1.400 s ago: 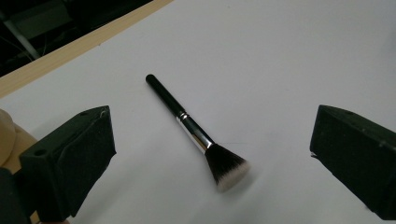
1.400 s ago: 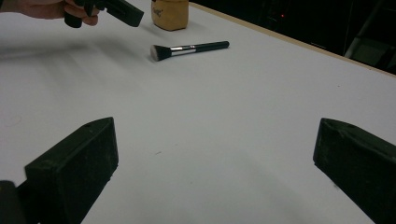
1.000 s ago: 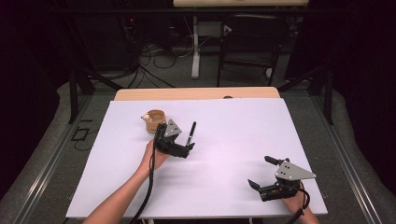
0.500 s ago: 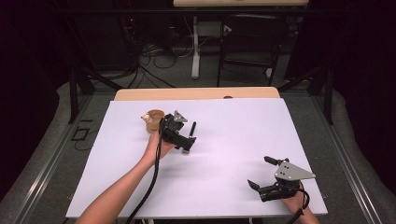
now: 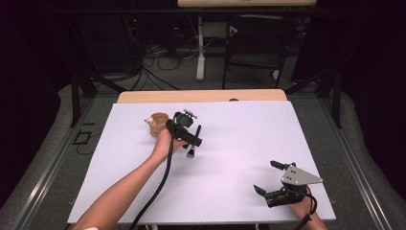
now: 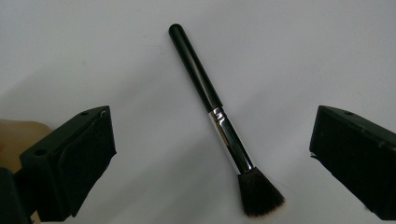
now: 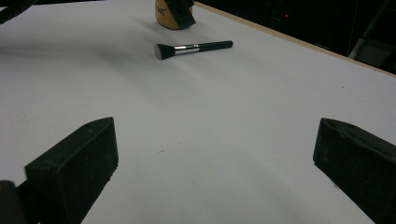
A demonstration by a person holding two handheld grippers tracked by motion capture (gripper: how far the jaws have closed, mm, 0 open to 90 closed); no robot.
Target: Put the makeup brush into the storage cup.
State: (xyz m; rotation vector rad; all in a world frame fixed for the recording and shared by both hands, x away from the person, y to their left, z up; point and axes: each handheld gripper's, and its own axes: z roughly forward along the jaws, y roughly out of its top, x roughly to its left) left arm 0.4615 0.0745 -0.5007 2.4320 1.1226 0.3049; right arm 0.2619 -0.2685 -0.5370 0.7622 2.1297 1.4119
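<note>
Poised over black-handled, silver-ferruled makeup brush (image 6: 219, 126), ungrasped.
Left gripper (image 6: 210, 154) jaws spread wide; right gripper (image 7: 215, 168) likewise released, idle.

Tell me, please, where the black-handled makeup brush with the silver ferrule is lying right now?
The black-handled makeup brush lies flat on the white table, left of centre in the high view, between the open left gripper's jaws, beside the small wooden cup.
</note>
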